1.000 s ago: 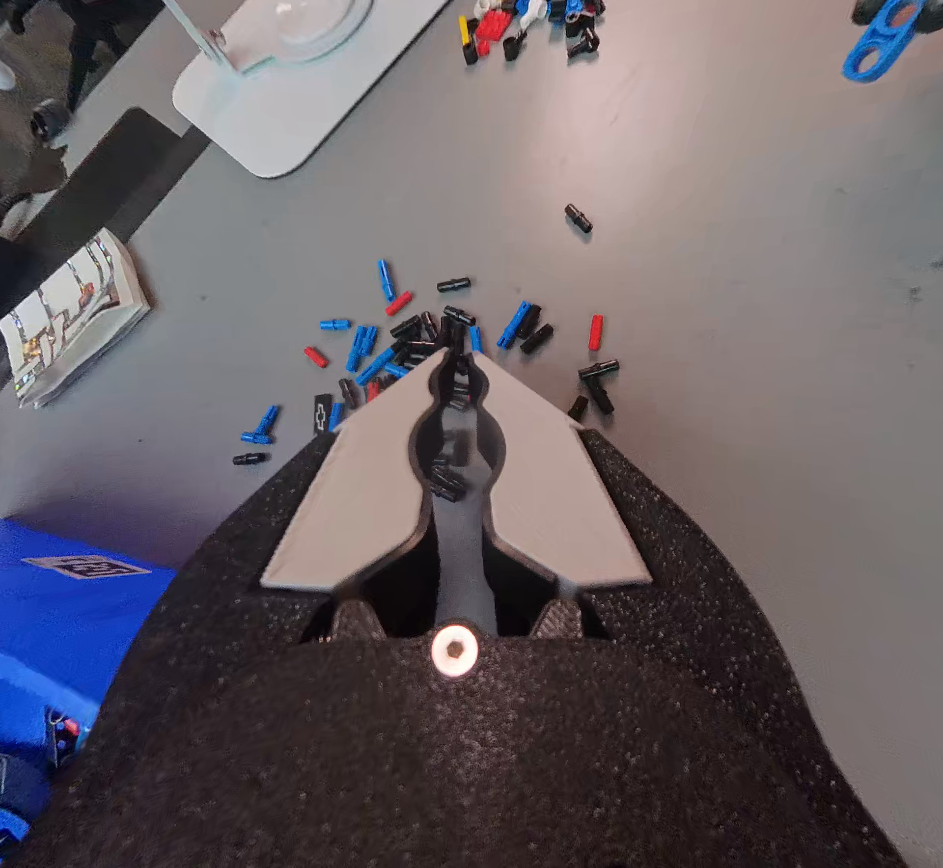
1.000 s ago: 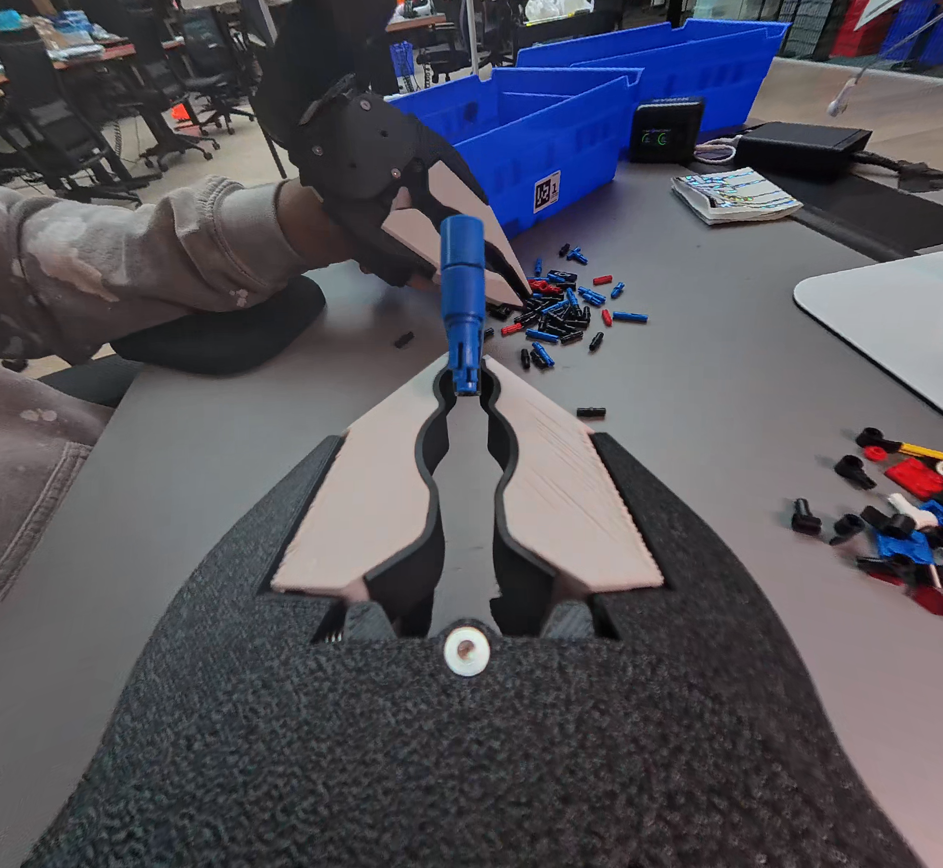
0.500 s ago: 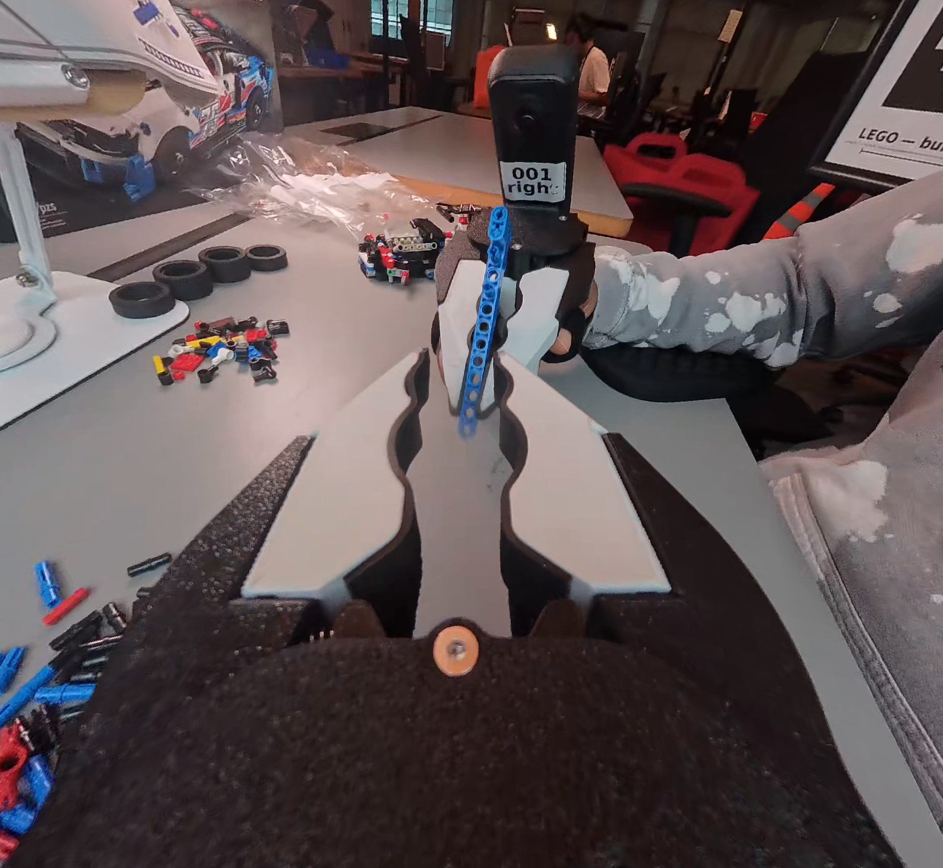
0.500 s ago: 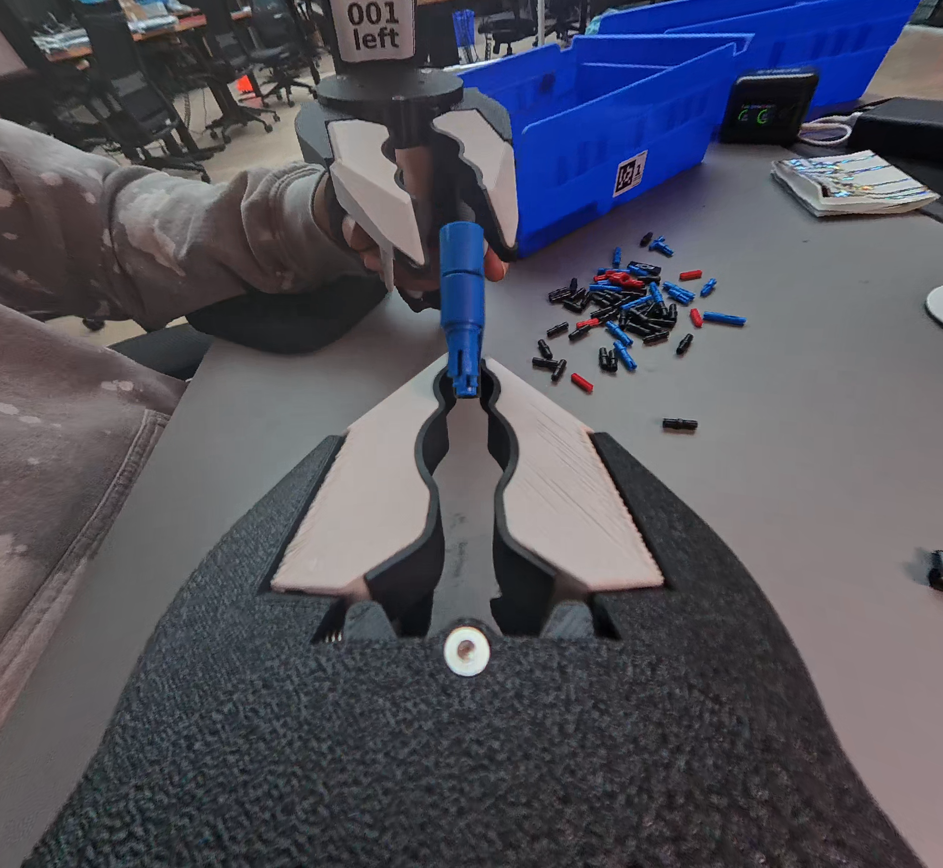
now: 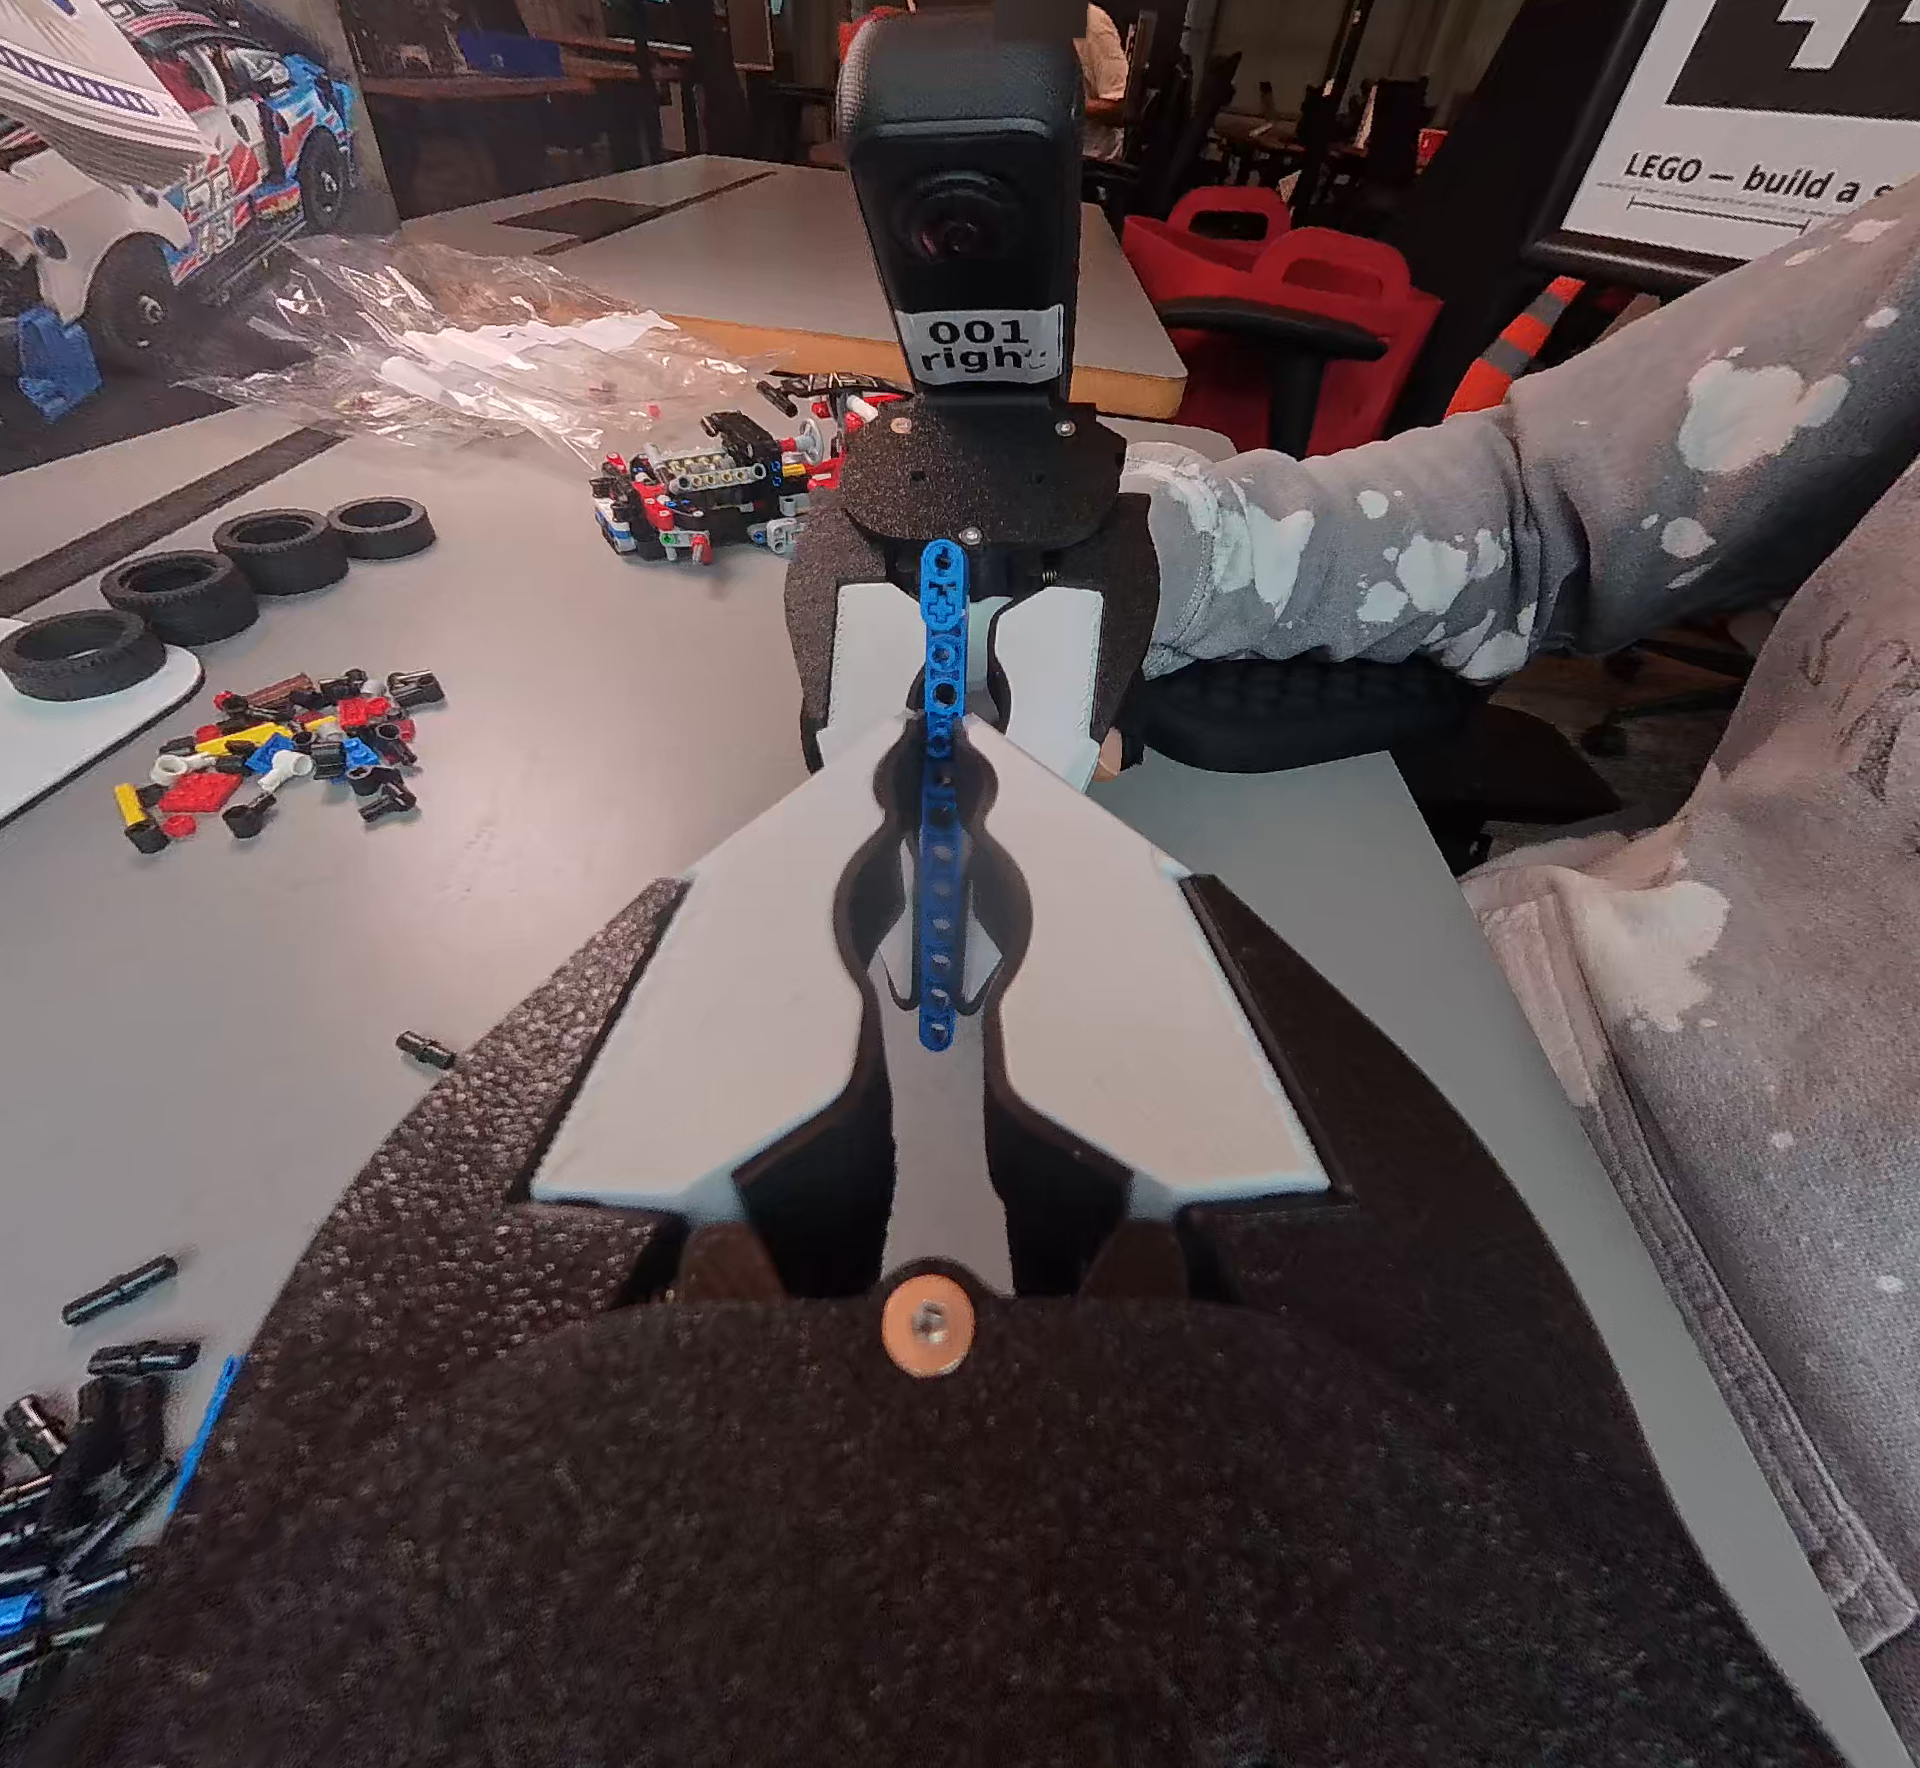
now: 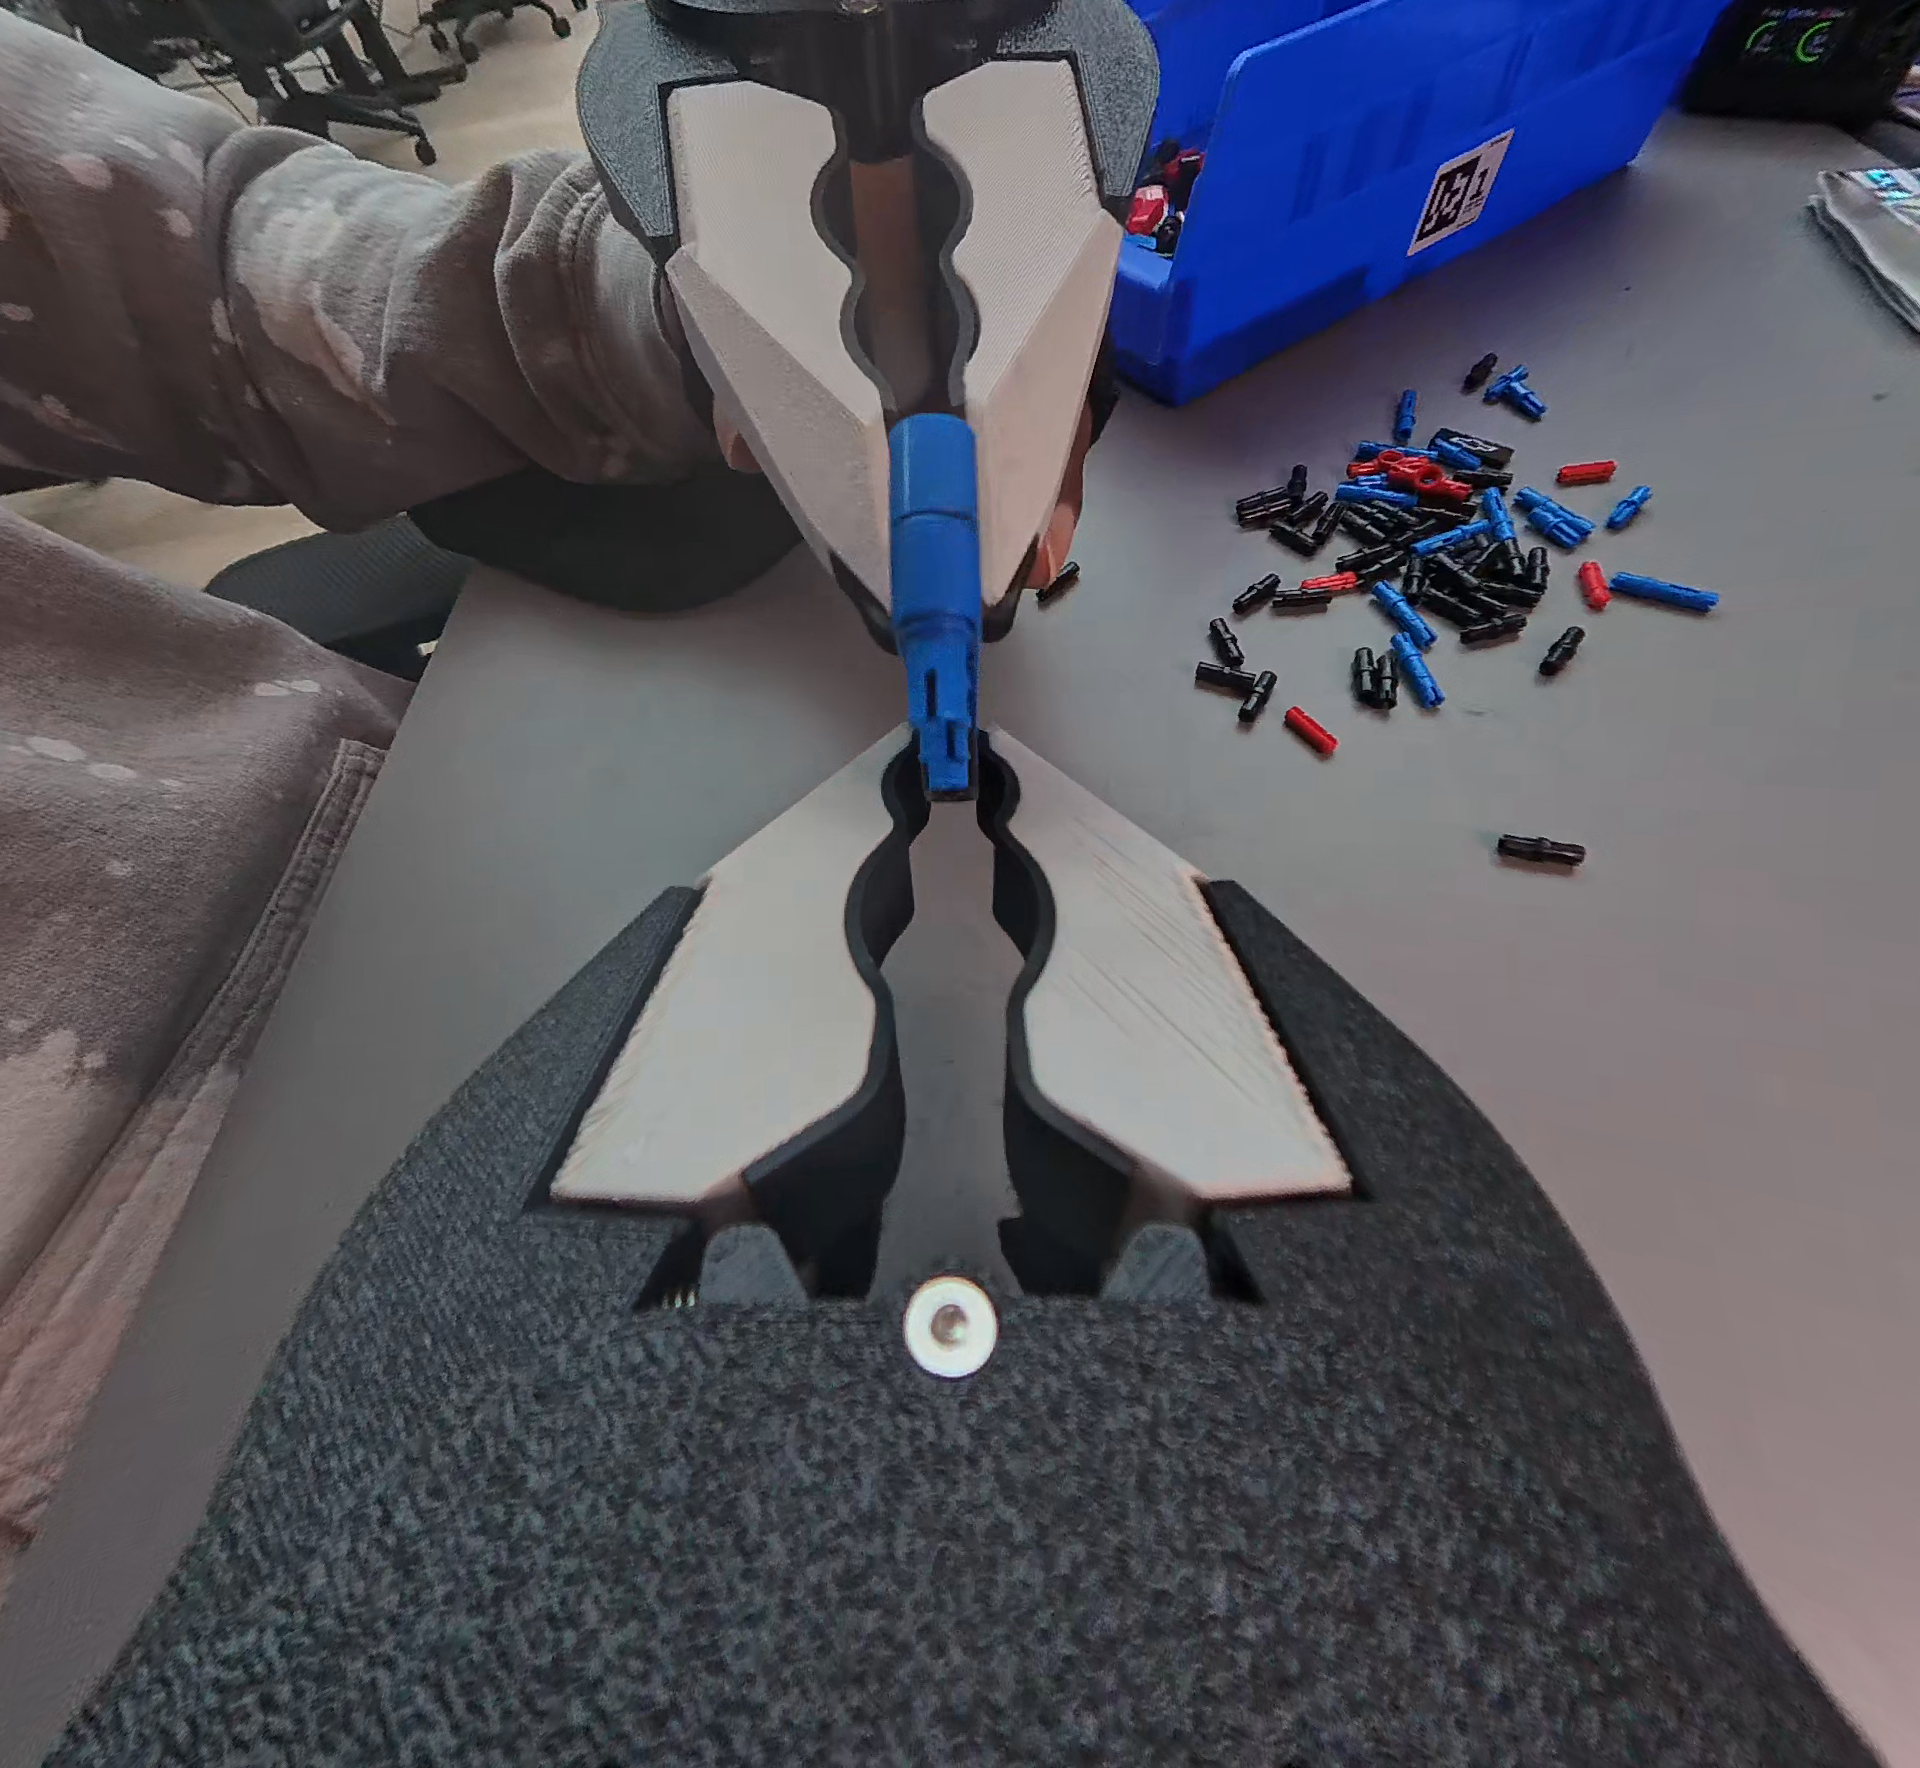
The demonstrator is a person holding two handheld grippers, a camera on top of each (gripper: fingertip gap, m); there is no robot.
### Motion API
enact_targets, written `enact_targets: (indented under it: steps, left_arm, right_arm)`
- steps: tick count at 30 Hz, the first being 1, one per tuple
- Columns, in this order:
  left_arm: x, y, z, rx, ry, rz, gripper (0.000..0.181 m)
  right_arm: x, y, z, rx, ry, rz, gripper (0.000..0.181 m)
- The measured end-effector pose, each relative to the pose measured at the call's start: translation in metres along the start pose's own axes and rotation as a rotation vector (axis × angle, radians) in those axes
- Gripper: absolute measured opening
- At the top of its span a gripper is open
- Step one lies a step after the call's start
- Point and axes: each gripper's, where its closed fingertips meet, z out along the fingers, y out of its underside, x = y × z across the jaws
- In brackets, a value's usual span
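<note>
While right gripper [image 6: 943, 762] pinches blue beam [image 6: 935, 575], blue bin [image 6: 1403, 108] holds red pieces [image 6: 1164, 196].

Glossy plastic blue beam [image 5: 940, 814], grainy matt black gripper [image 5: 940, 731], smooth table [image 5: 582, 783].

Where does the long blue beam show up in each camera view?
Left wrist view: blue beam dead centre, seen lengthwise, holes showing.
Right wrist view: blue beam centre, upper half, seen end-on.
Shared landmark: pin pile, bottom left in the left view, right side in the right.
</note>
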Motion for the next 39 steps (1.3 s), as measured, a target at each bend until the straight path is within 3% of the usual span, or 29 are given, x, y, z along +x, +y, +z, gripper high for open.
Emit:
enact_targets:
  steps: [13,18,20,26,31,39]
  left_arm:
    - [0.0,-0.039,-0.03,0.27,0.115,-0.149,0.002]
    - [-0.002,-0.036,-0.027,0.263,0.108,-0.163,0.002]
    - [-0.003,-0.036,-0.028,0.269,0.106,-0.17,0.002]
    - [-0.006,-0.033,-0.026,0.26,0.1,-0.195,0.003]
    - [-0.006,-0.018,-0.015,0.167,0.09,-0.219,0.023]
    - [-0.007,-0.013,-0.01,0.125,0.063,-0.246,0.005]
  right_arm:
    - [-0.007,-0.061,-0.034,0.377,0.018,-0.09,0.017]
    - [-0.004,-0.077,-0.051,0.487,0.038,-0.071,0.016]
    - [-0.002,-0.074,-0.05,0.469,0.045,-0.072,0.005]
    - [0.001,-0.074,-0.052,0.481,0.03,-0.03,0.004]
    - [0.005,-0.073,-0.052,0.478,0.026,0.025,0.005]
    - [0.011,-0.088,-0.064,0.606,-0.005,0.179,0.003]
